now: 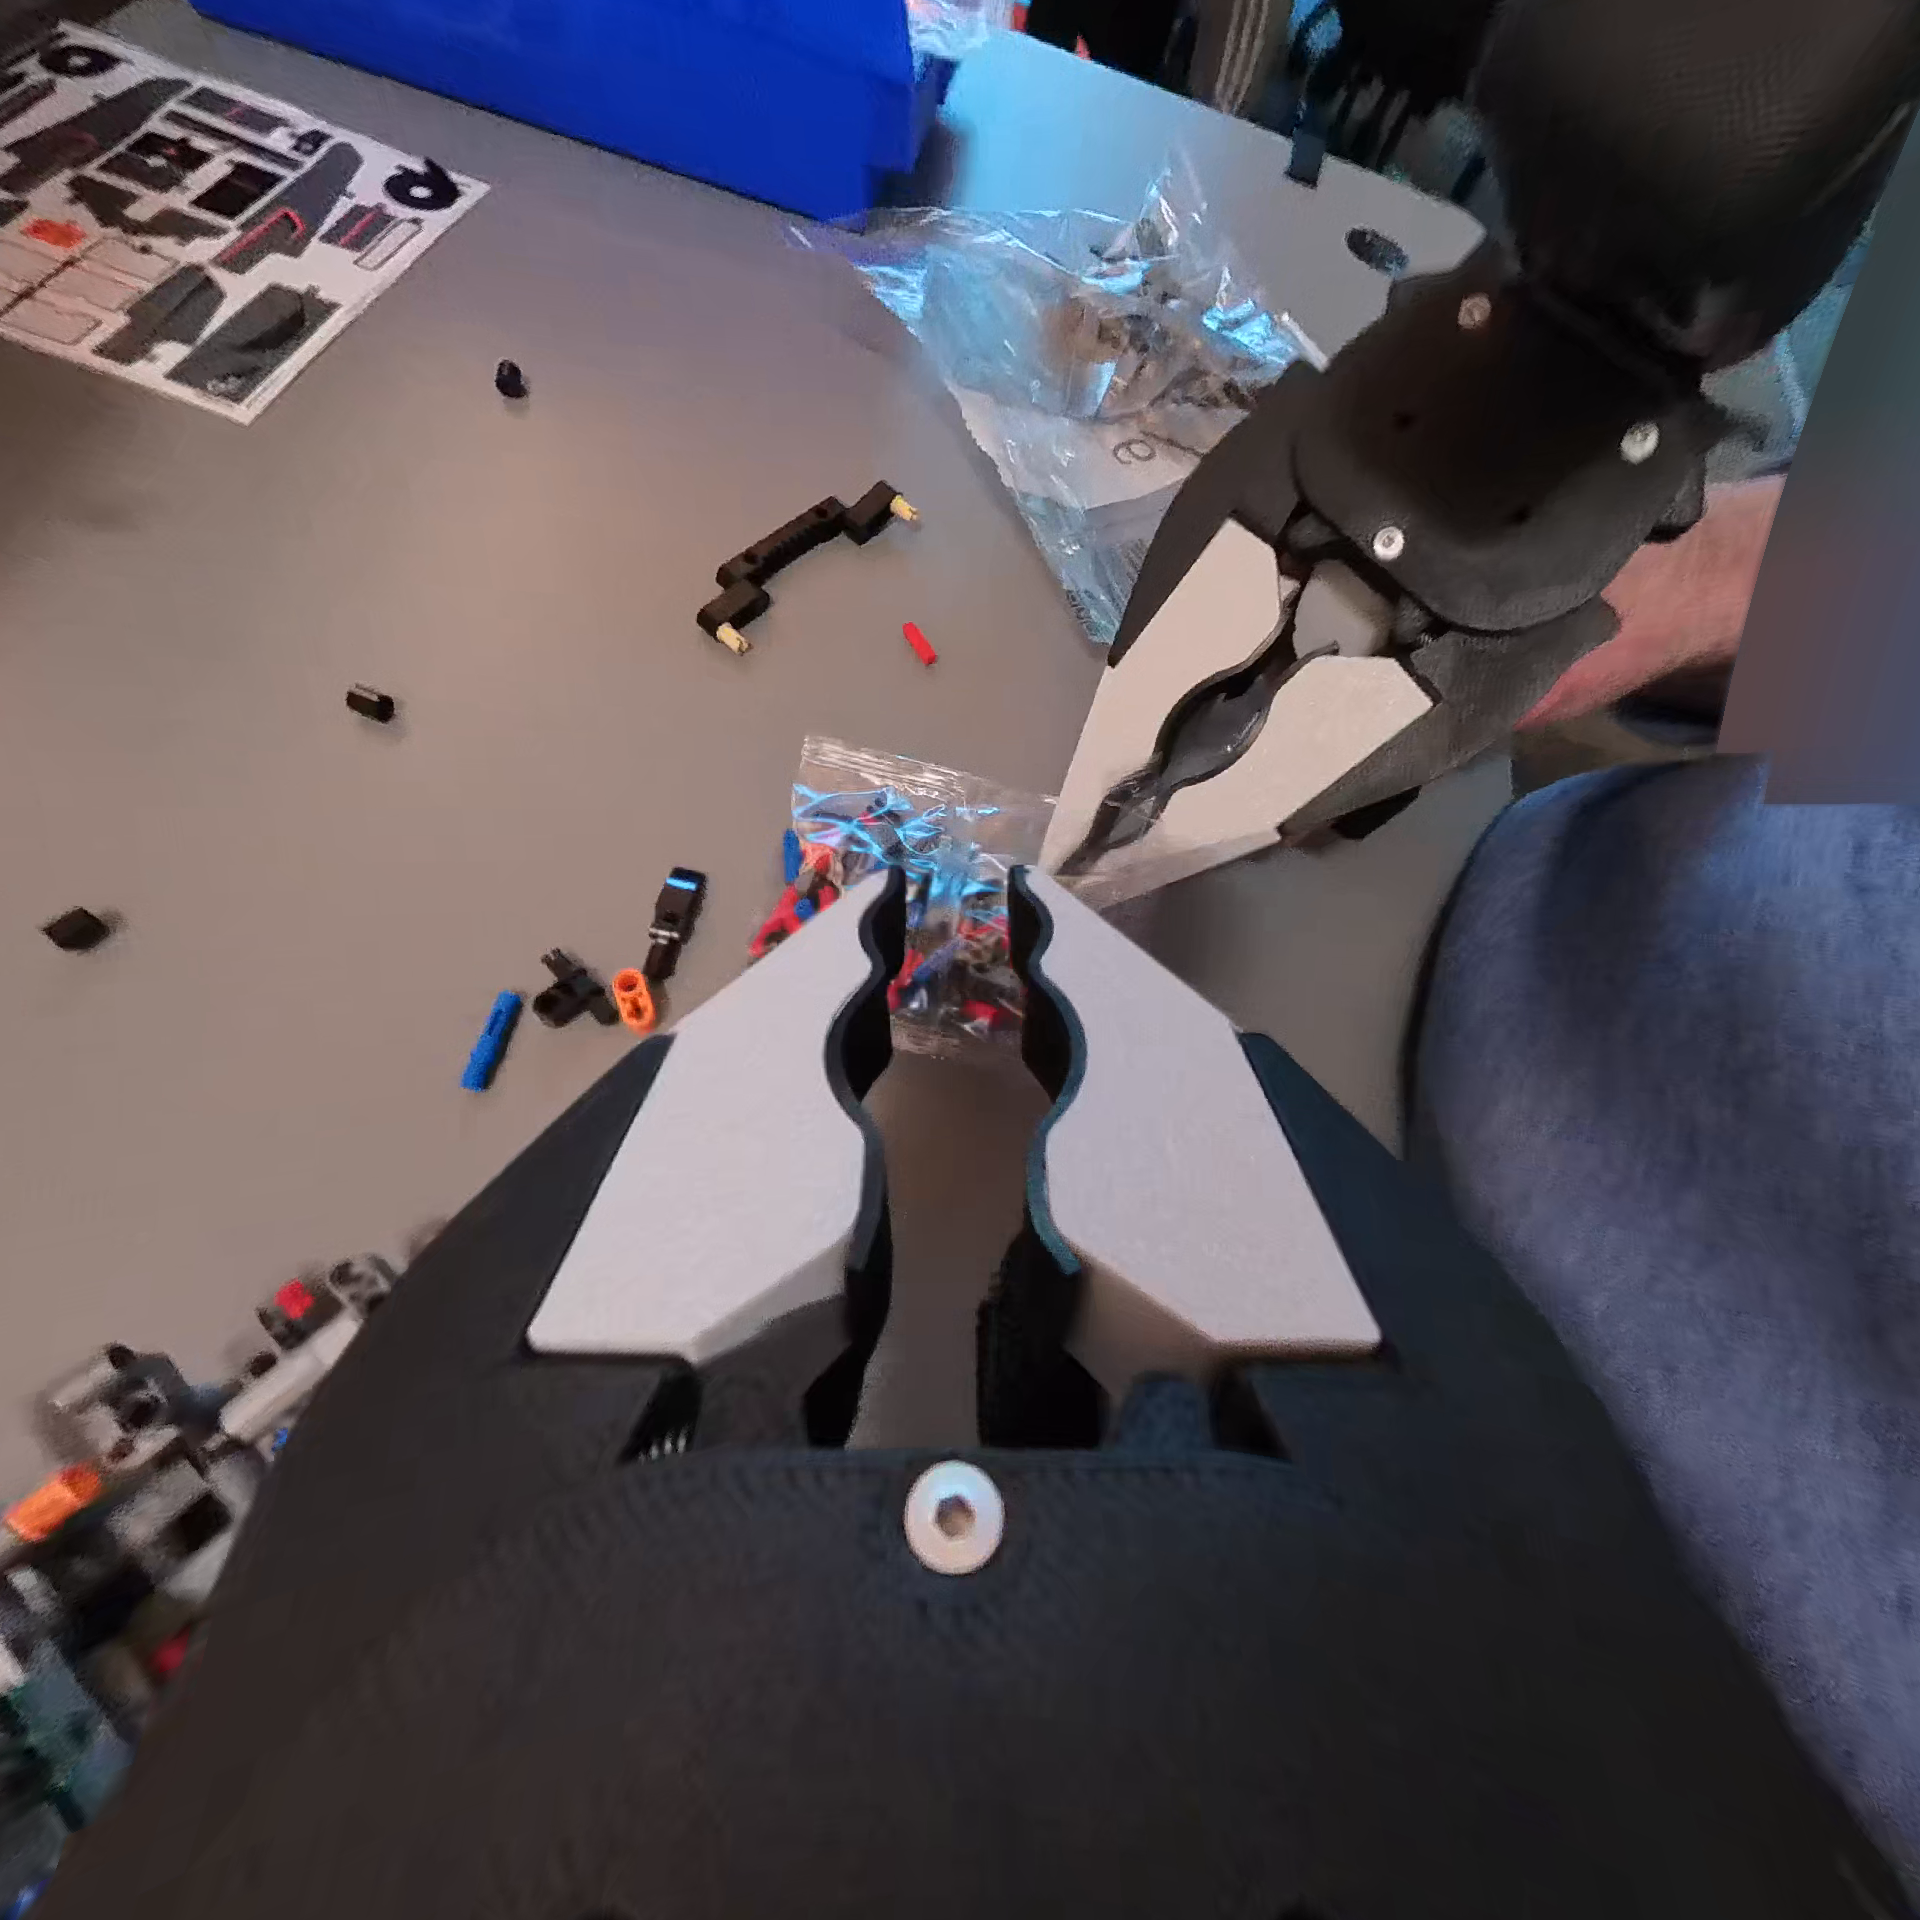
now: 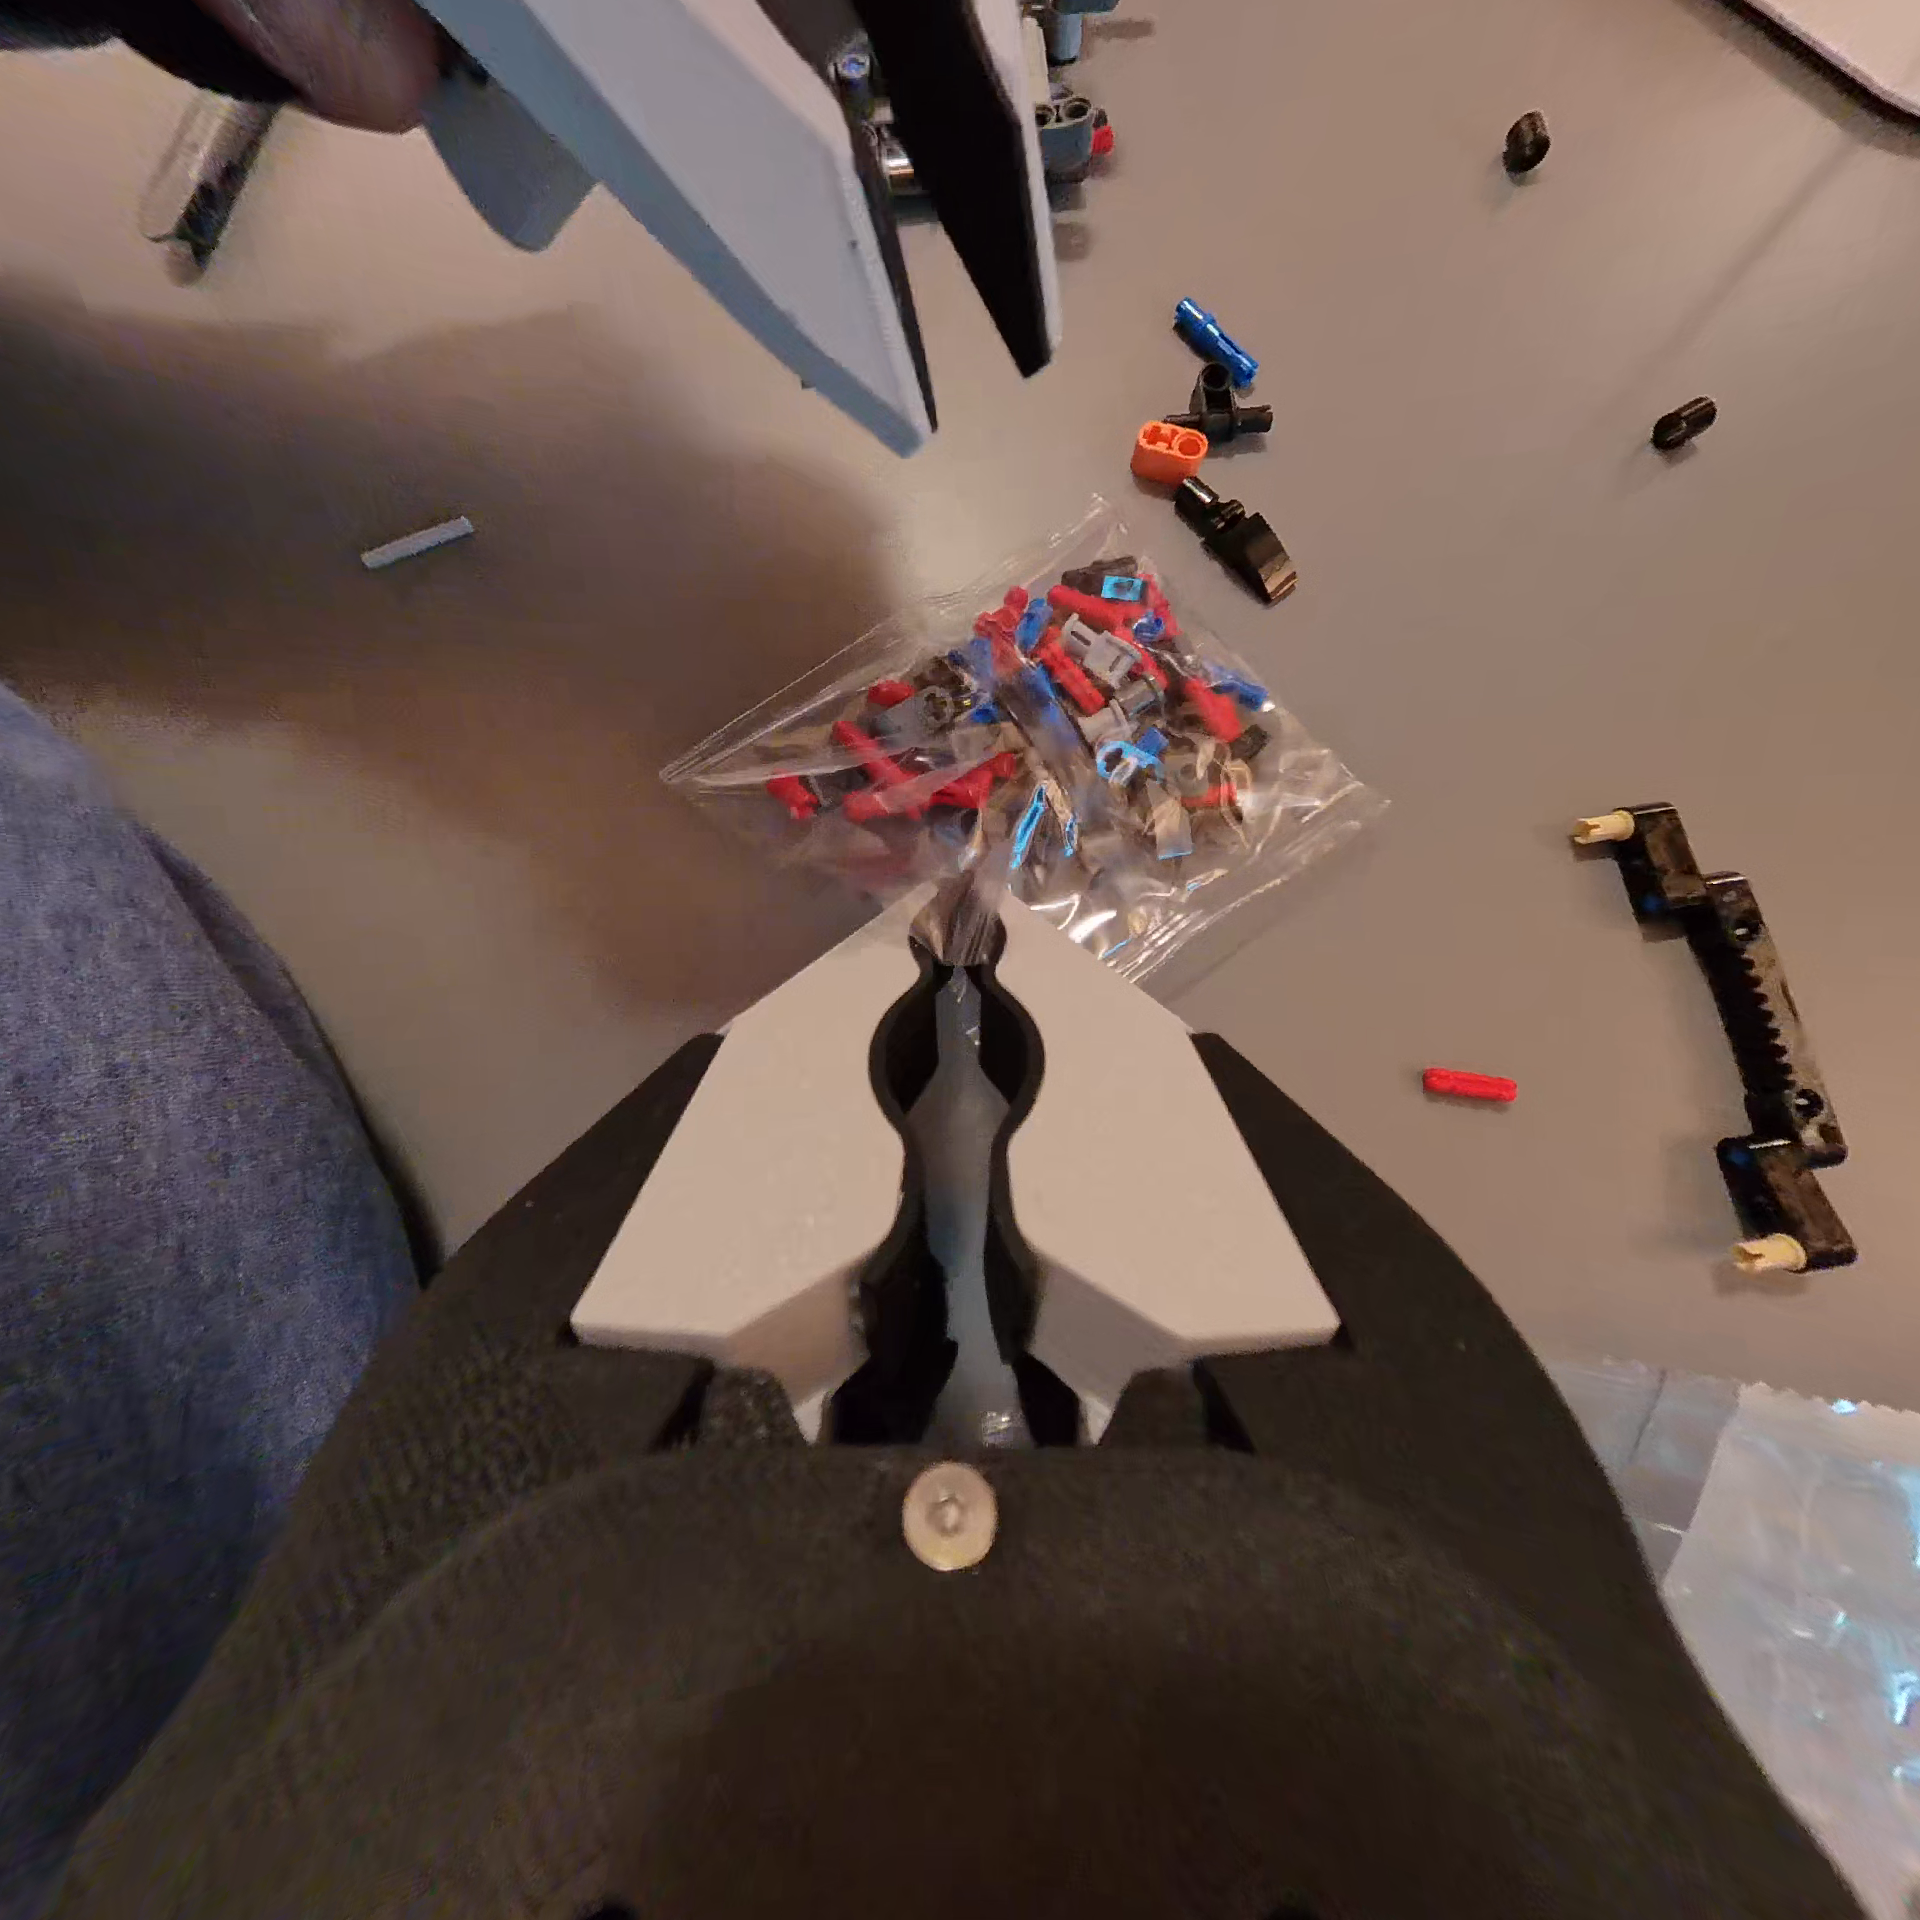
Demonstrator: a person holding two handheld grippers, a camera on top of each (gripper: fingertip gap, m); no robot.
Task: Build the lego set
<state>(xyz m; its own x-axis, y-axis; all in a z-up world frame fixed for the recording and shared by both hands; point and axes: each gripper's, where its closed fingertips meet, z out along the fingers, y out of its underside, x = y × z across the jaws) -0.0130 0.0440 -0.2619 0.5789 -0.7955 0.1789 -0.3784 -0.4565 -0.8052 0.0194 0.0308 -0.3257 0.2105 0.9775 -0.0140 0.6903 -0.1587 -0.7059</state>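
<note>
While the right claw (image 2: 956,940) pinches a corner of the small bag of pieces (image 2: 1039,727) mid-frame on the desk (image 2: 1558,623), the left claw (image 1: 951,894) hovers spread; opening the bag likely needs an opposing grip

A blue box (image 1: 582,73) sits on the grey table (image 1: 312,582), beside blue fabric (image 1: 1683,1195).

A grey table (image 1: 582,540) carries a small clear bag of red and blue pieces (image 2: 1049,727), a black toothed bar (image 2: 1735,1029), a red pin (image 2: 1468,1084), scattered loose connectors, a sticker sheet (image 1: 197,208) and a blue box (image 1: 623,83).
</note>
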